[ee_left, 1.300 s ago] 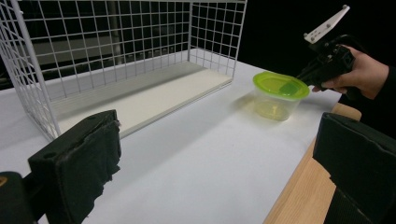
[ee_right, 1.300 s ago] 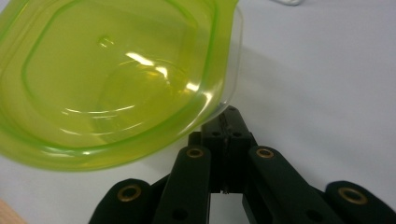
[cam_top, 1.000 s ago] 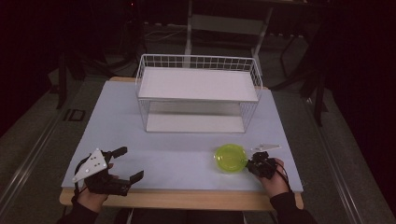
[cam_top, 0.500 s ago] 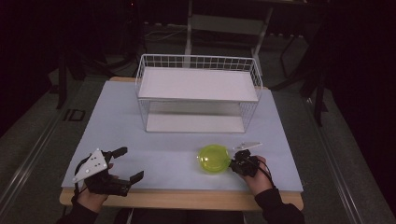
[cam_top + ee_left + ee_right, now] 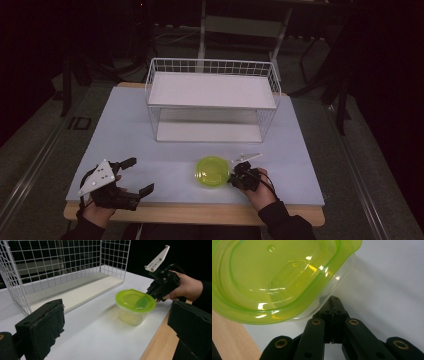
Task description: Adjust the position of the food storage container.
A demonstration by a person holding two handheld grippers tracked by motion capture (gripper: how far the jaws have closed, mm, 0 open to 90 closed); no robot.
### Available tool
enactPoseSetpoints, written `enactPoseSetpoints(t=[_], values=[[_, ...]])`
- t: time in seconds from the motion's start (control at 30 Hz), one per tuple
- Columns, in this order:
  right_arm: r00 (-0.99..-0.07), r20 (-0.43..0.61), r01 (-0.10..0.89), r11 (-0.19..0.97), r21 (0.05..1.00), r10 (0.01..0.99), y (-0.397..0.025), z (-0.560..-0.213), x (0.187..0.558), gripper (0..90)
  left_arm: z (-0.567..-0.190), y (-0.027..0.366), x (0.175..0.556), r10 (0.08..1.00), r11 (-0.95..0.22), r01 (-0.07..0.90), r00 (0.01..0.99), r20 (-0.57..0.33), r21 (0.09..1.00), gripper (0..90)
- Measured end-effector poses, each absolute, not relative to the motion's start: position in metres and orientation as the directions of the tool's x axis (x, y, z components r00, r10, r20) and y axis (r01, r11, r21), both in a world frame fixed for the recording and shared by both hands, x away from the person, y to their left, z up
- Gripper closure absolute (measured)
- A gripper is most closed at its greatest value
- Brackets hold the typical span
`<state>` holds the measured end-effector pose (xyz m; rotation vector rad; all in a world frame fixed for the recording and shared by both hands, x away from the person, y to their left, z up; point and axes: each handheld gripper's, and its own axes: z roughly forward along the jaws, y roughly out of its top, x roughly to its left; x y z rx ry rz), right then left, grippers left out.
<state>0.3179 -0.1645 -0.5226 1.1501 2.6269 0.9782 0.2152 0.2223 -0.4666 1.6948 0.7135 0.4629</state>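
Right gripper [image 5: 234,176] first: jaws pinched tight together on the rim of the tub [image 5: 212,172], right at its near-right edge. In the right gripper view the two black jaws meet w/ no gap, tips tucked under the green lid [image 5: 279,277] where it overhangs the clear wall. Looks like they've got lid edge and wall lip both, tho the tips are hidden under the overhang, so can't be sure which.

Left gripper [image 5: 134,176]: jaws spread wide, nothing between them, resting near the front-left of the table [image 5: 125,130], well apart from the tub. Its pads [image 5: 42,327] frame the scene, idle.

Tub sits on the white tabletop, front-centre, in front of the wire rack [image 5: 212,95], not in it.

Step in hand, I'd say: dragging or carrying the tub by its rim, rack the likely target. Next move calls for a firm pinch and a lift w/o tipping; a one-edge grip could let it swing or pop the lid.

Views differ: high view gives layout, tub vs rack and both hands. Left gripper view shows the tub side-on, clear base, seemingly empty, lid seated flat. Right gripper view gives the actual bite point.
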Motion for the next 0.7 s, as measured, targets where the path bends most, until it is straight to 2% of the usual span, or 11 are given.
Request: enactPoseSetpoints(t=[0.33,0.57,0.7], values=[[-0.721,0.163,0.613,0.510,0.603,0.674,-0.148,-0.522,0.318,89.1,-0.467,0.222,0.215,0.673,-0.135,0.215,0.737,-0.069,0.967,1.9],[-0.716,0.117,0.599,0.519,0.610,0.688,-0.151,-0.518,0.318,86.6,-0.467,0.222,0.215,0.669,-0.134,0.216,0.740,-0.072,0.967,1.9],[-0.710,0.064,0.575,0.526,0.627,0.701,-0.158,-0.510,0.315,81.4,-0.467,0.222,0.215,0.662,-0.127,0.220,0.745,-0.082,0.967,1.9]])
